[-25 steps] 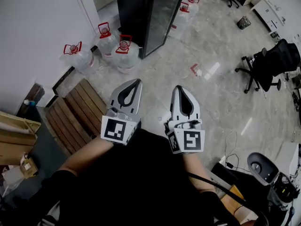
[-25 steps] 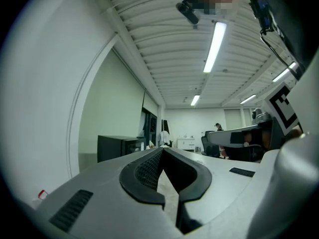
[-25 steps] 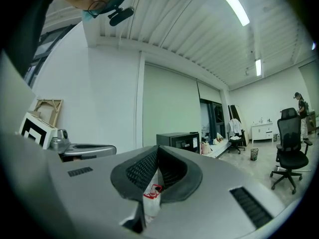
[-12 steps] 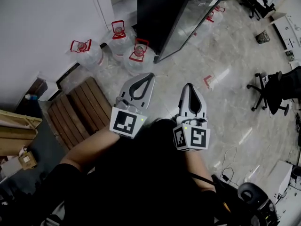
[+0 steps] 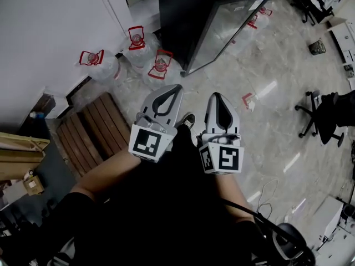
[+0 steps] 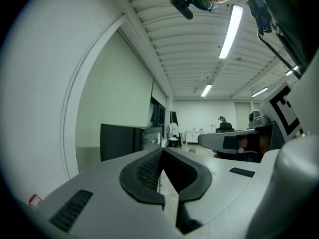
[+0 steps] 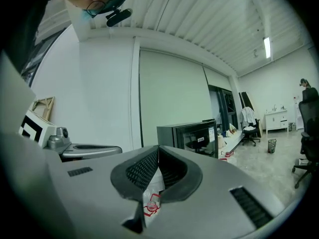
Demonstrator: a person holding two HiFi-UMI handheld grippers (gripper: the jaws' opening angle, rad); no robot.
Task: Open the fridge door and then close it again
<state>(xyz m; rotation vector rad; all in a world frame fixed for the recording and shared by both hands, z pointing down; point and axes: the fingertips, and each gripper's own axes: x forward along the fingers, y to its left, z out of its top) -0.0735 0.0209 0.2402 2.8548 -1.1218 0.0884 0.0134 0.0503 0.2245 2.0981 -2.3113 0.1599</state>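
Observation:
A low black fridge [image 5: 188, 15] with a glass door [image 5: 222, 29] stands on the floor ahead, its door shut; it shows too as the fridge [image 7: 192, 131] and the fridge [image 6: 124, 139]. My left gripper [image 5: 173, 89] and right gripper [image 5: 218, 97] hang side by side over the floor, well short of the fridge. Both are shut, tips meeting, with nothing between the jaws. In the left gripper view the left gripper [image 6: 161, 150] points into the room; in the right gripper view the right gripper [image 7: 158, 148] points toward the fridge.
Three water jugs [image 5: 158, 68] with red handles stand left of the fridge by the white wall [image 5: 50, 32]. A wooden pallet [image 5: 89, 129] lies at the left. Office chairs [image 5: 333, 110] are at the right, cables [image 5: 272, 187] on the floor.
The view has shifted so the fridge and jugs sit nearer. Both grippers stayed shut and side by side; the right one drew slightly closer to the left.

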